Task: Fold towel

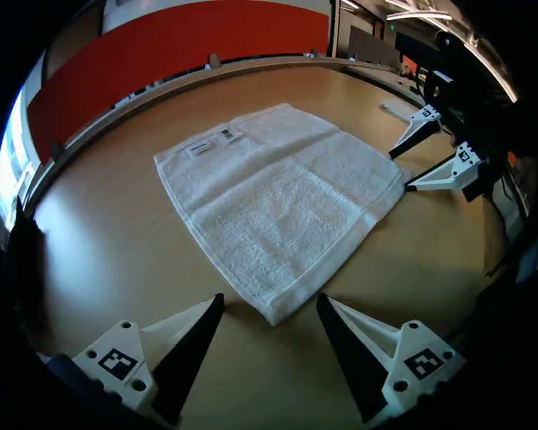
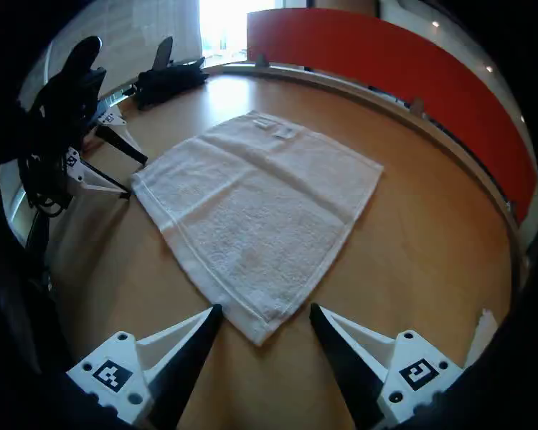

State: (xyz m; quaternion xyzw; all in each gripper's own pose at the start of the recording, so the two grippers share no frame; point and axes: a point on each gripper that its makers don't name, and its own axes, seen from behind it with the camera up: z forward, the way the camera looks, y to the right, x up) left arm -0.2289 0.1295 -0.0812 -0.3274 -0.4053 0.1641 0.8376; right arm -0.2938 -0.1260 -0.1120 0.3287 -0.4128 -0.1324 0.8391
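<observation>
The towel (image 1: 276, 208) lies spread flat in the middle of the counter (image 1: 125, 236). The side with two small sewn labels (image 1: 213, 141) is turned toward the counter's curved far edge, where a red panel (image 1: 183, 50) stands. Its other side faces the near edge, and each end of that side meets a claw. The left claw (image 1: 269, 301) is wide open with one corner of the cloth lying between its dark fingertips, and it holds nothing. The right claw (image 2: 264, 309) is equally wide around the neighbouring corner, also with nothing gripped. I judge this placement to be deliberate: with both corners of one side pinched, that side can be lifted level and carried over to the labelled side, which would give a square fold.

The towel is white terry with a nubby looped pile in the middle and a flatter woven band and hem running round the rim. It is limp and will likely sag between the two grips. The counter is smooth, pale wood with a soft sheen, so the cloth should slide easily. The fingers are white plastic wedges with black inner faces that taper to points.
</observation>
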